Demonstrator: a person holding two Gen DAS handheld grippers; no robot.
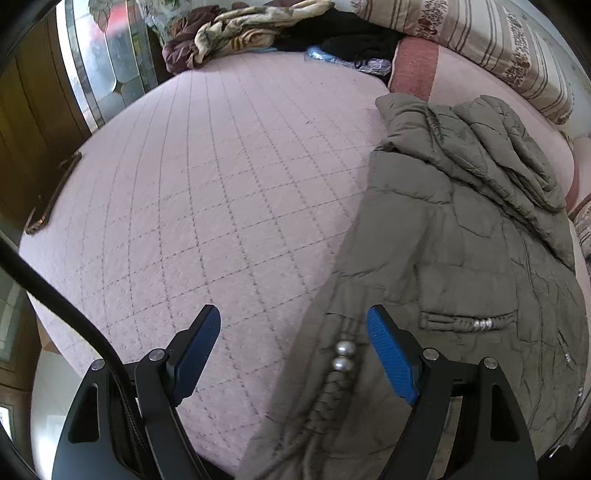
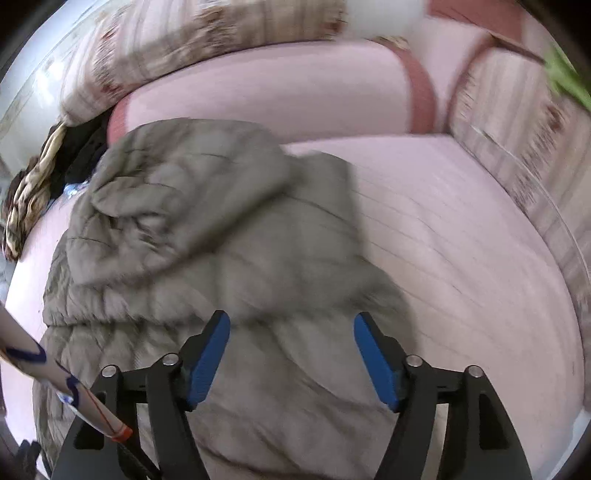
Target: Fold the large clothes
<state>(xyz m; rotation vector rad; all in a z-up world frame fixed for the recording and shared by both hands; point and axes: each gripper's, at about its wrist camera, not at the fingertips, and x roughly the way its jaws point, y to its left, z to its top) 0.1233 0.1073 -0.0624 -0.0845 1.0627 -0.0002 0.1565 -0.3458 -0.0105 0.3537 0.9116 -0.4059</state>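
An olive-grey padded jacket [image 1: 454, 236] lies spread on a pink quilted bed [image 1: 207, 184], its hood bunched toward the pillows. My left gripper [image 1: 293, 321] hovers open over the jacket's near left edge, where a braided cord with two silver beads [image 1: 341, 356] lies between the blue pads without being pinched. In the blurred right wrist view the same jacket [image 2: 207, 236] fills the middle. My right gripper [image 2: 291, 325] stands open above the jacket's near right part, with cloth under the gap and nothing pinched.
Striped pillows [image 1: 491, 40] and a pink-and-red bolster [image 2: 280, 88] line the far side of the bed. A heap of brown, cream and black cloth [image 1: 236, 26] lies at the far corner. A wooden door [image 1: 33, 122] stands to the left. A white sleeve [image 2: 59, 384] crosses the lower left.
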